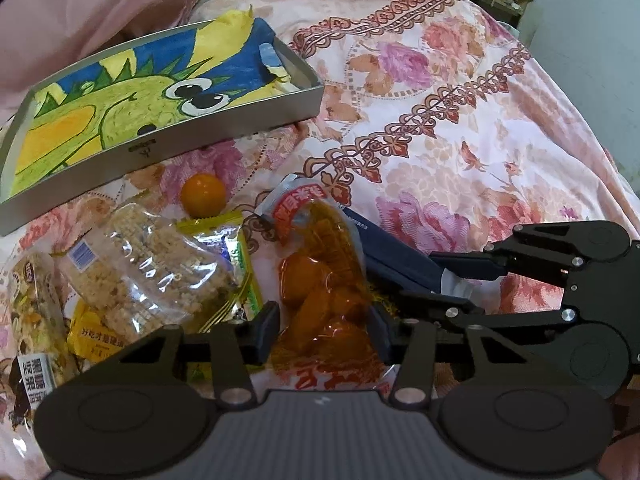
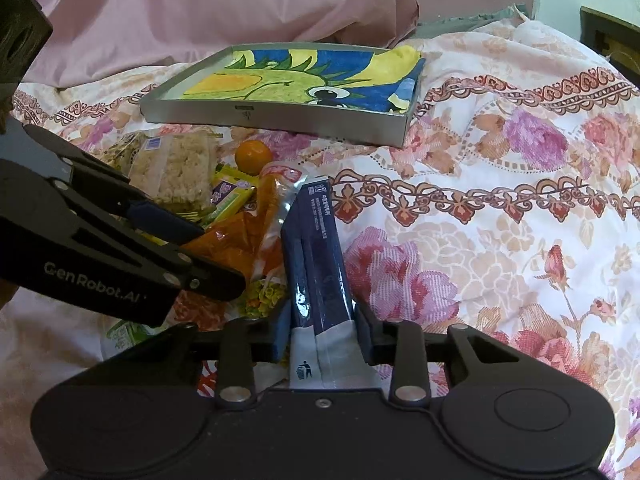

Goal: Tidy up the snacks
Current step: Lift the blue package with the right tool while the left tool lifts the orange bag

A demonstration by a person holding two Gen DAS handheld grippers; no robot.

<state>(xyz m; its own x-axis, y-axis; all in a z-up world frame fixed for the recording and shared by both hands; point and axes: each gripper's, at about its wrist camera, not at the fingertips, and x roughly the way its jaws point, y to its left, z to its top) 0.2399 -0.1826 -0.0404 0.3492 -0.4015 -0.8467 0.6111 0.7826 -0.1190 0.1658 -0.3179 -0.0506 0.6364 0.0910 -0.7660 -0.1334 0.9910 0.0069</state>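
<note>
Left tool (image 1: 326, 330): we see it clamped on the clear orange-filled snack bag (image 1: 320, 276).
Right tool (image 2: 322, 330): clamped, apparently, on the navy foil packet (image 2: 316, 256).
Risk: we could drag neighbouring wrappers; slick film may slip.

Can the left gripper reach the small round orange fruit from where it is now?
Probably not at once: the left gripper has the clear packet of orange snacks between its fingers, and the small round orange fruit lies uncovered beyond it.

- Brushed, matt metal is seen on the tray (image 1: 224, 122) wall.
- Just below the tray, glossy clear plastic is shown around the rice cracker (image 1: 152, 268).
- Soft printed cloth is seen on the bedspread (image 2: 500, 240).
- Matt black plastic is worn by the left gripper (image 1: 326, 330).
</note>
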